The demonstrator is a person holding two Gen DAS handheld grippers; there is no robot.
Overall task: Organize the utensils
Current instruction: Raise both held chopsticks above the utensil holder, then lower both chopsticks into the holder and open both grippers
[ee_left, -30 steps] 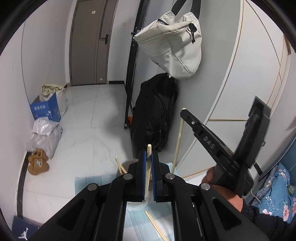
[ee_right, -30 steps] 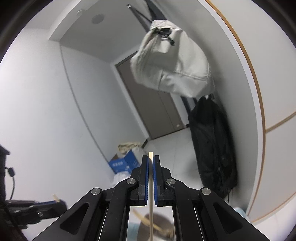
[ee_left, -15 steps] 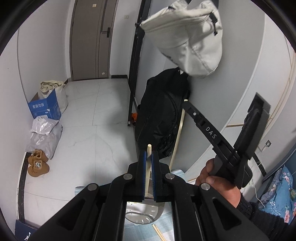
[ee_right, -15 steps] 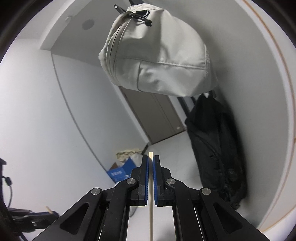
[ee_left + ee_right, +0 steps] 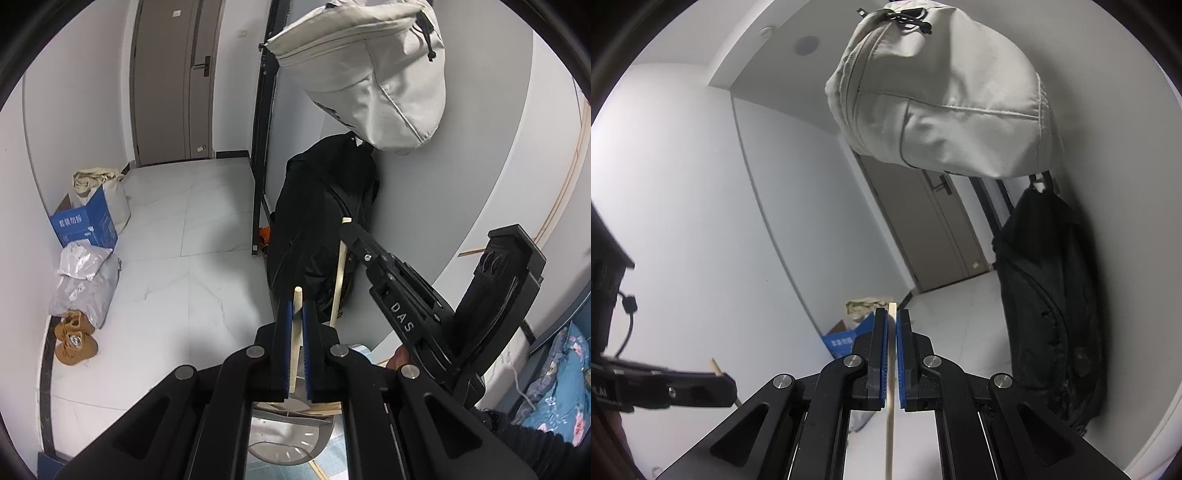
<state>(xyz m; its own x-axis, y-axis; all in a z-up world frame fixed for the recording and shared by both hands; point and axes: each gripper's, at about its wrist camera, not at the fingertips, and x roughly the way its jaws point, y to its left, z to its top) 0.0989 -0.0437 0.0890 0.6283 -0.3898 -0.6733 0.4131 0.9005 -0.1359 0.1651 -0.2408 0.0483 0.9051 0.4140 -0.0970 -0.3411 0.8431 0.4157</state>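
Note:
My left gripper [image 5: 295, 308] is shut on a pale wooden chopstick [image 5: 295, 343] that stands nearly upright between its blue pads. Below it sits a grey utensil holder [image 5: 291, 439] with more chopsticks in it. My right gripper [image 5: 892, 317] is shut on another wooden chopstick [image 5: 889, 413], also upright. The right gripper shows in the left wrist view [image 5: 349, 230] at right, with its chopstick [image 5: 339, 280] hanging down toward the holder. The left gripper shows at lower left of the right wrist view [image 5: 718, 373], its chopstick tip [image 5: 714, 366] sticking up.
A beige bag [image 5: 373, 66] hangs above a black backpack [image 5: 321, 221] against the wall. A blue carton [image 5: 85, 223], grey bags [image 5: 81, 280] and brown shoes [image 5: 74, 339] lie on the white floor at left. A light blue mat [image 5: 328, 458] lies under the holder.
Both grippers have risen and come closer together over the holder, each still holding its chopstick. The hanging bag and backpack now look nearer.

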